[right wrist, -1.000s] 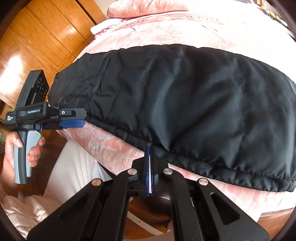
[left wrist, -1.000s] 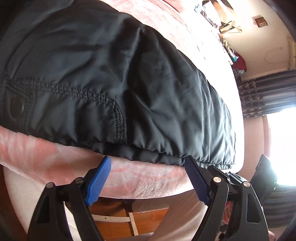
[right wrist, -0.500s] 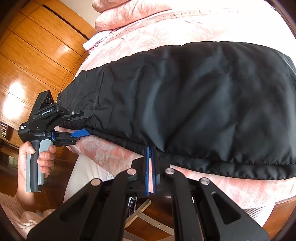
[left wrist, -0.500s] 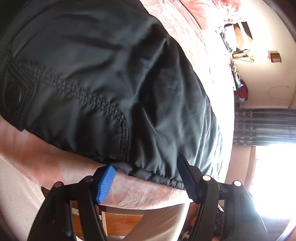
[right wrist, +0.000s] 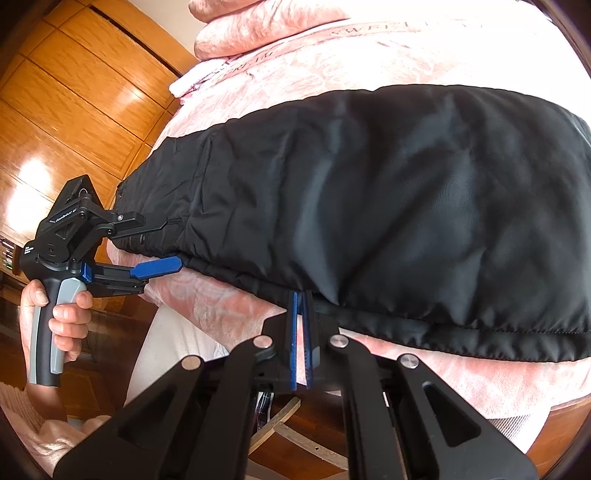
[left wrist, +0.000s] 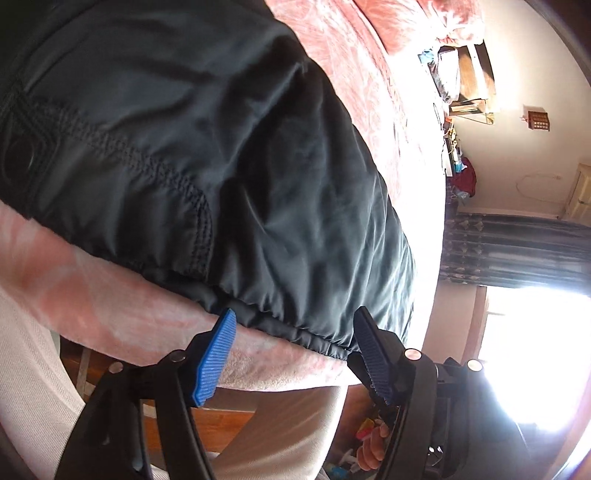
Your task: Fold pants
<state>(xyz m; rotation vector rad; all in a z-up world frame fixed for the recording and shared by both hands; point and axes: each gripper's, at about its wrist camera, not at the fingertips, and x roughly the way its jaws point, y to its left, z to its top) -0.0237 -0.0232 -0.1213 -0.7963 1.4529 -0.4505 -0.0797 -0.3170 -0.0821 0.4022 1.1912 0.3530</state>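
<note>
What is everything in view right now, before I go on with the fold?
pants: one, black, spread across the bed, hem along the near edge
bedspread: one, pink, under the pants
pillow: one, pink, far end of the bed
wood panelling: orange-brown, beyond the bed
curtain: one, dark patterned, beside a bright window
left gripper: black with blue pads, jaws apart astride the hem
right gripper: black with blue pads, shut, tips at the hem
left hand: on the left gripper's handle

We see slick, faintly shiny black synthetic pants point(right wrist: 388, 206) on a fuzzy pink bed blanket point(right wrist: 369, 55), glossy varnished wood panelling point(right wrist: 74, 96), and matt black plastic grippers with ribbed blue pads point(left wrist: 214, 358).
</note>
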